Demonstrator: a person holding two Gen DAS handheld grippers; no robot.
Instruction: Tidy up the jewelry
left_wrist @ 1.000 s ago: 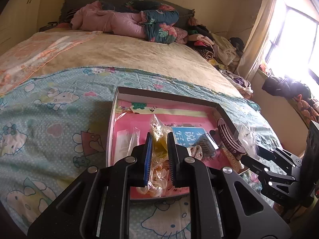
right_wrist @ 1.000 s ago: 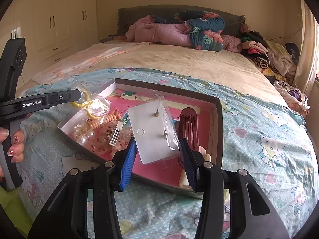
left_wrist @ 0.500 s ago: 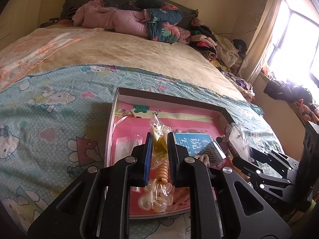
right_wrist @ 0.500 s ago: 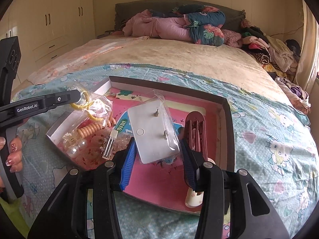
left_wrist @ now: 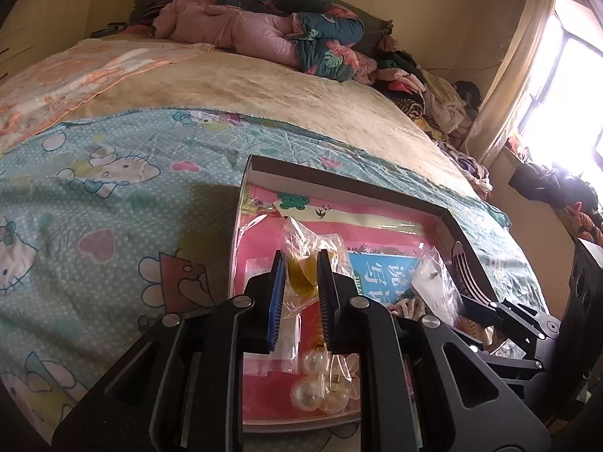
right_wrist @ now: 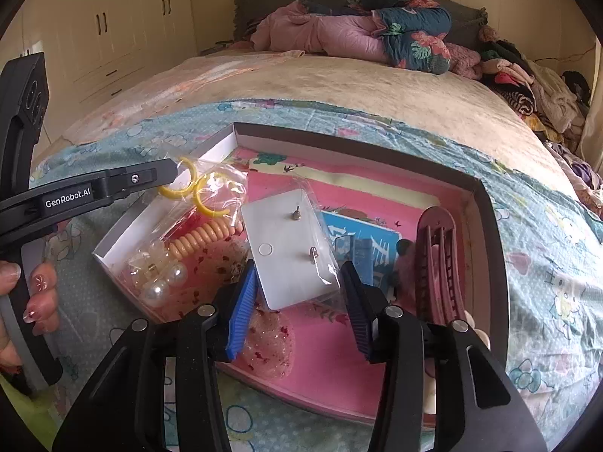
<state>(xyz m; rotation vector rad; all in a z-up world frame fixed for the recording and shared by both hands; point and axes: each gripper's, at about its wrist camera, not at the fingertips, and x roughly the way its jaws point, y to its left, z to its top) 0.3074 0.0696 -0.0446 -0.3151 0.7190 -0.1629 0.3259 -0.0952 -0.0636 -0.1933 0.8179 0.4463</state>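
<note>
A shallow box (right_wrist: 486, 203) with a pink floor lies on the bed; it also shows in the left wrist view (left_wrist: 339, 182). My left gripper (left_wrist: 299, 282) is shut on a clear bag of yellow hoop earrings (left_wrist: 301, 277), held over the box's left part; the bag also shows in the right wrist view (right_wrist: 211, 192). Pearl ornaments (left_wrist: 312, 380) and an orange spiral tie (right_wrist: 201, 241) lie below it. My right gripper (right_wrist: 297, 301) is shut on a clear bag with a white stud-earring card (right_wrist: 290, 248), over the box middle. A maroon hair clip (right_wrist: 439, 263) lies at the right.
A blue card (right_wrist: 361, 241) lies on the box floor. The box sits on a Hello Kitty sheet (left_wrist: 94, 226). Pink and floral bedding (right_wrist: 358, 34) and a clothes pile (right_wrist: 527, 83) lie at the far end. White cupboards (right_wrist: 105, 26) stand left, a window (left_wrist: 565, 94) right.
Both grippers have moved closer to the box and lower. The hoop-earring bag now hangs lower over the box's left part; the earring card stays in the right gripper.
</note>
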